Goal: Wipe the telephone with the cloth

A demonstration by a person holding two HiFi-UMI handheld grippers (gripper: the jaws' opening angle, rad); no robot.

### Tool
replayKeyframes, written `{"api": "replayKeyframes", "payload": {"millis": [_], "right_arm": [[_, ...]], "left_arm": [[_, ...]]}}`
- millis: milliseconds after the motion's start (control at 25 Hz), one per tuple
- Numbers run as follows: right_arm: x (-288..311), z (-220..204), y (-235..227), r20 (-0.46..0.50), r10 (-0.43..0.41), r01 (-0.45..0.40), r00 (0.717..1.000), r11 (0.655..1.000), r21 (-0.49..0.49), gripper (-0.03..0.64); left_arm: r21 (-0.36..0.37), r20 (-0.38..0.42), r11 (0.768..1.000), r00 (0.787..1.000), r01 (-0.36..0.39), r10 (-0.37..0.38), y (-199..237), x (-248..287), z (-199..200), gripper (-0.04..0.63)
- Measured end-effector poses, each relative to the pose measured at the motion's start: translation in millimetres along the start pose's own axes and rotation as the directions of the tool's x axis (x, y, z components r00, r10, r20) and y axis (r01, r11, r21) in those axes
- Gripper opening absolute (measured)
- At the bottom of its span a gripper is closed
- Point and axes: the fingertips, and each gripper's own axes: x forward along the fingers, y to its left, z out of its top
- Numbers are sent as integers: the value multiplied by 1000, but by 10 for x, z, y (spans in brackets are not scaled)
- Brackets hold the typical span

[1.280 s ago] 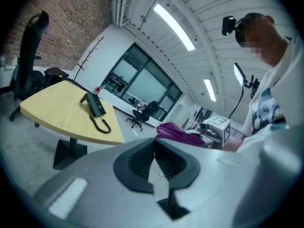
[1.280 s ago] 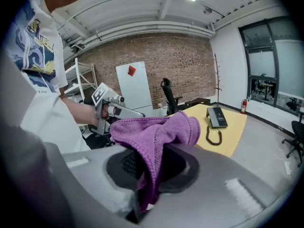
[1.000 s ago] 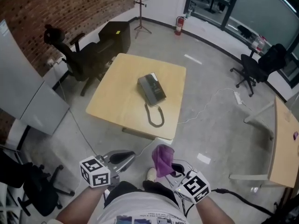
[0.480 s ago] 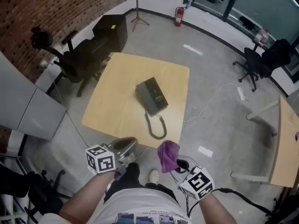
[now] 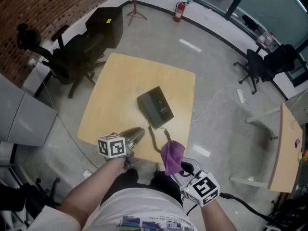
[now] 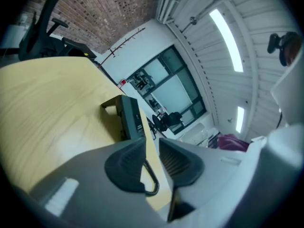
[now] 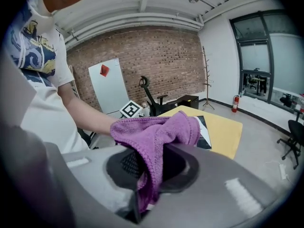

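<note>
On the wooden bench (image 5: 115, 85), near its middle, lies the dark telephone (image 5: 155, 106), with its coiled cord (image 5: 155, 139) trailing toward the person. Near the telephone's near left corner, the left hand-held gripper (image 5: 135, 134) hovers empty, its jaws slightly apart, having just been opening. Nearer than the telephone, past the cord, the right hand-held gripper (image 5: 179, 168) clamps a purple cloth (image 5: 172, 155).

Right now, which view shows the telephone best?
The head view: the whole telephone lies on the table, seen from above. The left gripper view shows it side-on. In the right gripper view the cloth hides most of it.
</note>
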Motion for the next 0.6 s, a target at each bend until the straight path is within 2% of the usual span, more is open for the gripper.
{"api": "replayKeyframes", "payload": {"millis": [240,600], "right_arm": [[-108,82,-316,-42,28,-30,999,999,-44,44],[-404,-98,-801,-90,9,-12,996,1000,-27,43]], "left_arm": [[-123,73,991,995,-55,64,457,430,201,92],[-210,126,973,985,-92,120,802,820,260,132]]}}
